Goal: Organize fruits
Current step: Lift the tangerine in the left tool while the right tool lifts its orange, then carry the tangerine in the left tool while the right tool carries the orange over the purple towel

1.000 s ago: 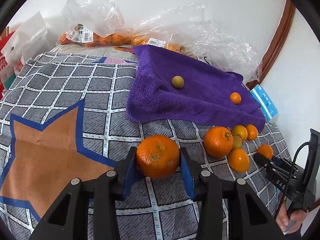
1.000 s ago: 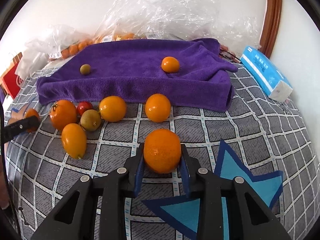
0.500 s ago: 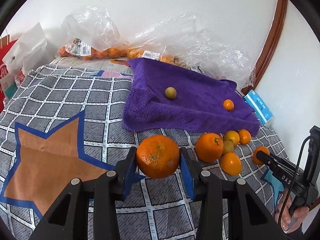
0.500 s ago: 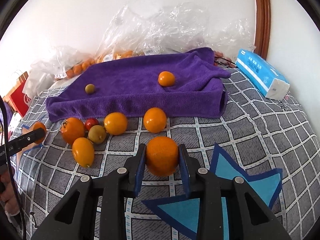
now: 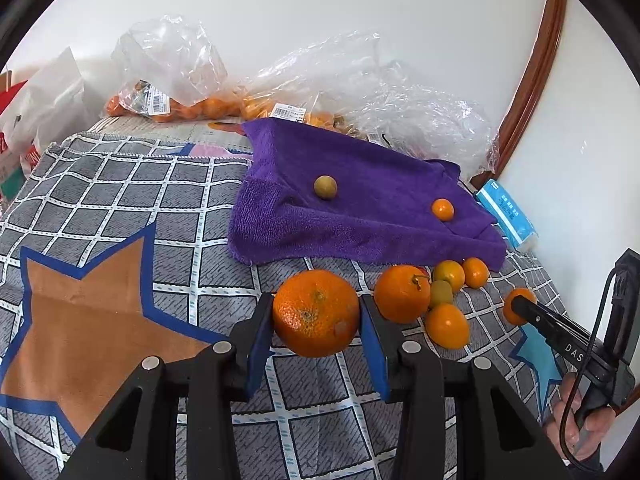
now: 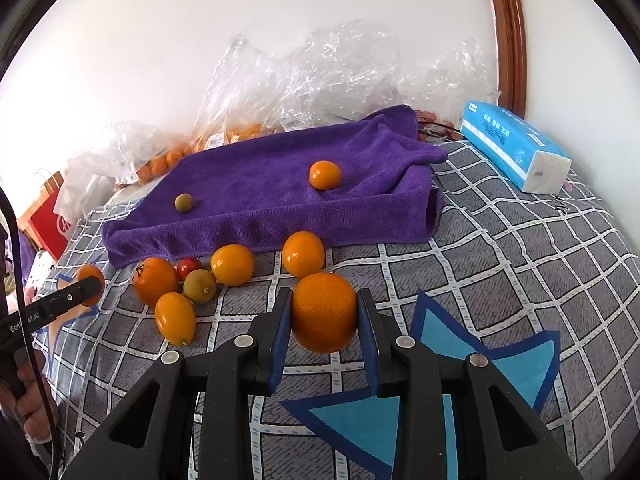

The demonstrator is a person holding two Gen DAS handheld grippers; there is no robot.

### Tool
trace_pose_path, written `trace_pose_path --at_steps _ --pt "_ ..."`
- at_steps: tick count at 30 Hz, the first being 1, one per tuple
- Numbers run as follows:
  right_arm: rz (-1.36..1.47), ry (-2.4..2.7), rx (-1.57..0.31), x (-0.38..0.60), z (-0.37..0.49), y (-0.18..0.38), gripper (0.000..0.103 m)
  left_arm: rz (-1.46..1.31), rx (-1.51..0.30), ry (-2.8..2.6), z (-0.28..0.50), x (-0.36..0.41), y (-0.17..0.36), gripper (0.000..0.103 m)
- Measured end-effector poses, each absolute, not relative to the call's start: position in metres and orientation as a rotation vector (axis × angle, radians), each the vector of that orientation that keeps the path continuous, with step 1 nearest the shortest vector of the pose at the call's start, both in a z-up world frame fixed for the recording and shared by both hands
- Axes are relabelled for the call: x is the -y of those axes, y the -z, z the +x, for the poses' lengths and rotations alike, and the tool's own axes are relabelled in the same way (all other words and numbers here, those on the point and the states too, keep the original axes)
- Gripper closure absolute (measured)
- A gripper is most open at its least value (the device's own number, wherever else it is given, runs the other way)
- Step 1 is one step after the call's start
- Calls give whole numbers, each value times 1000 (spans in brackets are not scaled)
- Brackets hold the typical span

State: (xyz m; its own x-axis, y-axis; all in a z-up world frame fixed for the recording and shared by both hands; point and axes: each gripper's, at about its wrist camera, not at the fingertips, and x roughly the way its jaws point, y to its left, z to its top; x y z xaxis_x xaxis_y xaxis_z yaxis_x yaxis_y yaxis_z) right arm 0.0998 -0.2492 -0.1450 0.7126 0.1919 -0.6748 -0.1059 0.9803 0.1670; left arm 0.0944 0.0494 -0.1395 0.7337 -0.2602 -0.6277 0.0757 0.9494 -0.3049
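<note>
You have lifted both grippers back from the checked cloth (image 5: pixel 120 200) since a second ago, so carrying has begun; the purple towel (image 6: pixel 280 184), near the wall, holds two small fruits; your left gripper (image 5: pixel 317 320) pinches a large mandarin (image 5: pixel 316 312); your right gripper (image 6: pixel 324 316) pinches a smaller orange (image 6: pixel 324 312).

Both wrist views look low and forward across the checked cloth (image 5: pixel 120 200), left camera from the left, right from the right, sharing the purple towel (image 5: pixel 360 208) (image 6: pixel 280 184)
</note>
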Motion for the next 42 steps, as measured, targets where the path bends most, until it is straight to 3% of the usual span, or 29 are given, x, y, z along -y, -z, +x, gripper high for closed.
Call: trace_pose_path --at_steps 28,42 --pt "124 -174 -711 248 89 105 71 -247 -689 180 87 -44 129 64" --pt "155 -144 -695 257 118 90 71 -228 -666 110 91 -47 87 64"
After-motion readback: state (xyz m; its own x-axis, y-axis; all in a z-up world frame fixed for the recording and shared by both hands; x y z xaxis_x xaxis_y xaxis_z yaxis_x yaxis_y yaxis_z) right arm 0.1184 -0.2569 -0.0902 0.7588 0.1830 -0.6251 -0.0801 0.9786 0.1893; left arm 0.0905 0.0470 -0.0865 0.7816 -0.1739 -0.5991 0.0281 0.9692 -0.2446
